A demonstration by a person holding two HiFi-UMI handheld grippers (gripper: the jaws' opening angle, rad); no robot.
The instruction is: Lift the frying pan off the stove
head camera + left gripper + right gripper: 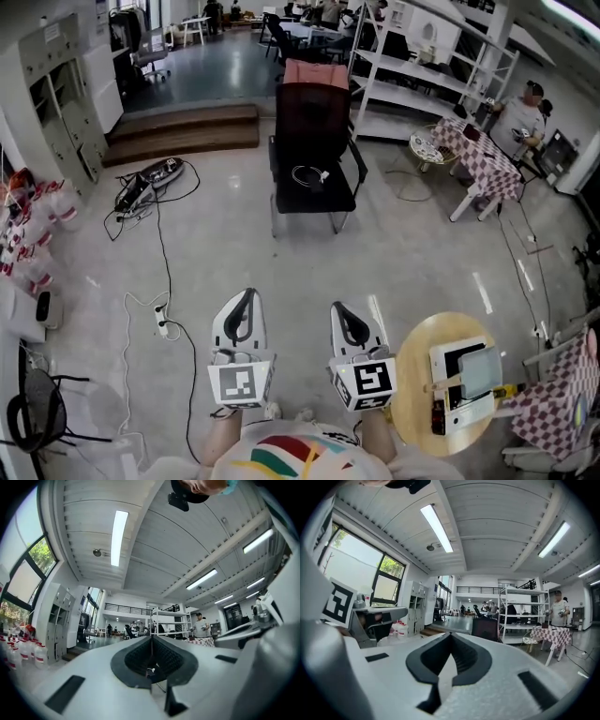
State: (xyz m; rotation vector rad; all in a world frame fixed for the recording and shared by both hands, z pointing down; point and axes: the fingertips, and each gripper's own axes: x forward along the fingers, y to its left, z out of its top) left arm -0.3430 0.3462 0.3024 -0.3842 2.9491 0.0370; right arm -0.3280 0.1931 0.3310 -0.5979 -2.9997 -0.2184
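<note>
progress: not started, no frying pan or stove in any view
white left tool (pixel 248 294): clenched, empty
white right tool (pixel 338 308): clenched, empty
remaining: locate pan, grasp, lift

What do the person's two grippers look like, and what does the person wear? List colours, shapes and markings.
The left gripper and the right gripper both have white bodies that taper to two jaws lined with black ribbed pads. Each carries a cube with black-and-white square markers. The person wears a white shirt with red, yellow and green stripes.
</note>
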